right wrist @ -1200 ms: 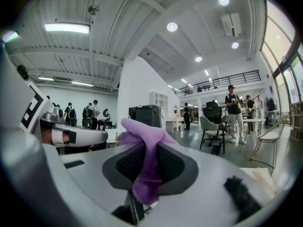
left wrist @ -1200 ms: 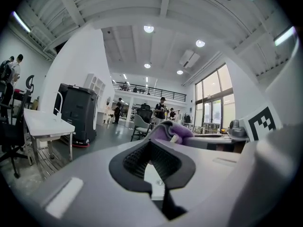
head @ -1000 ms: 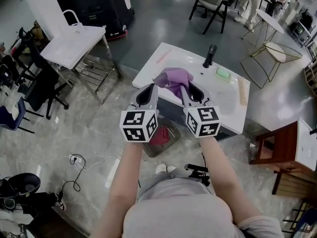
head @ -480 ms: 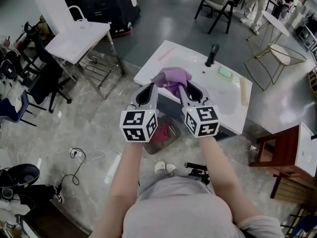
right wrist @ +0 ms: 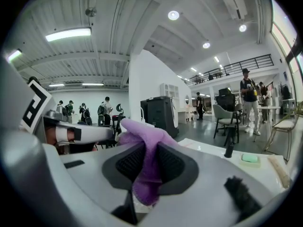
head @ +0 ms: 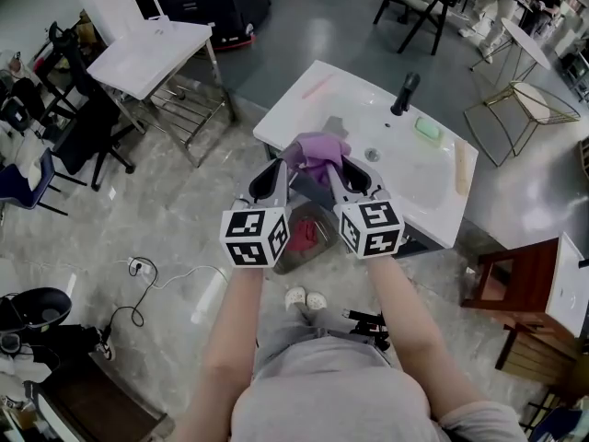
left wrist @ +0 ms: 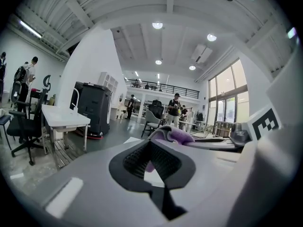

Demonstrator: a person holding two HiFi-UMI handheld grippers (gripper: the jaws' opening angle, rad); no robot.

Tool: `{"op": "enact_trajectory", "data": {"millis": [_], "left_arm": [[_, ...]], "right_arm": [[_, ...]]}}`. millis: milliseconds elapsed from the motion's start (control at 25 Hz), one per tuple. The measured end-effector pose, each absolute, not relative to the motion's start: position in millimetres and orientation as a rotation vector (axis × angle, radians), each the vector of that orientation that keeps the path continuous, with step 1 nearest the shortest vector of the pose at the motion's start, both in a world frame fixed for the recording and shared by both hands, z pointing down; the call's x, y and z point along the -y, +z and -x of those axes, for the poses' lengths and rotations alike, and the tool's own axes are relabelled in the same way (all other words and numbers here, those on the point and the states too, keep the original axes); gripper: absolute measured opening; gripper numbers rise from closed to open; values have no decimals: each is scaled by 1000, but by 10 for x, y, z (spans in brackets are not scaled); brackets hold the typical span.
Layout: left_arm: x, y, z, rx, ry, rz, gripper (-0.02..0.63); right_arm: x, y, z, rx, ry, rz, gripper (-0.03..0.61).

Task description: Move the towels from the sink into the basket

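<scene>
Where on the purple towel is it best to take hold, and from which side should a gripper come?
Pinch a raised fold of the bunched purple towel, coming nearly level from the person's side, as the right gripper and left gripper do now. The cloth is limp, so a gathered fold probably gives the firmest hold.

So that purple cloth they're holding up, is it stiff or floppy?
Probably floppy: the purple cloth towel bunches and sags between the left gripper and right gripper. Likely light, since small pinches by the jaws carry it. Hardly fragile, I'd guess: it sits crumpled between the right jaws without harm.
</scene>
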State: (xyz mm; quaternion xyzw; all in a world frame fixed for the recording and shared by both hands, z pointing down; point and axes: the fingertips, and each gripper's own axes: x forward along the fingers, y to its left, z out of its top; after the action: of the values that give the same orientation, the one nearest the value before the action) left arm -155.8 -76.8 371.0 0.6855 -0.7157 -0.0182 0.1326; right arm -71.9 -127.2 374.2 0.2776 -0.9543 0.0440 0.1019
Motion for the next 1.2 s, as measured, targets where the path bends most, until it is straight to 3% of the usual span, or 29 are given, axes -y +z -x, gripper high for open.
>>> {"op": "enact_trajectory", "data": {"millis": [1200], "left_arm": [[301, 5125, 1688, 1995, 65, -1700, 3]], "right_arm": [[855, 5500, 877, 2537, 309, -508, 83]]}}
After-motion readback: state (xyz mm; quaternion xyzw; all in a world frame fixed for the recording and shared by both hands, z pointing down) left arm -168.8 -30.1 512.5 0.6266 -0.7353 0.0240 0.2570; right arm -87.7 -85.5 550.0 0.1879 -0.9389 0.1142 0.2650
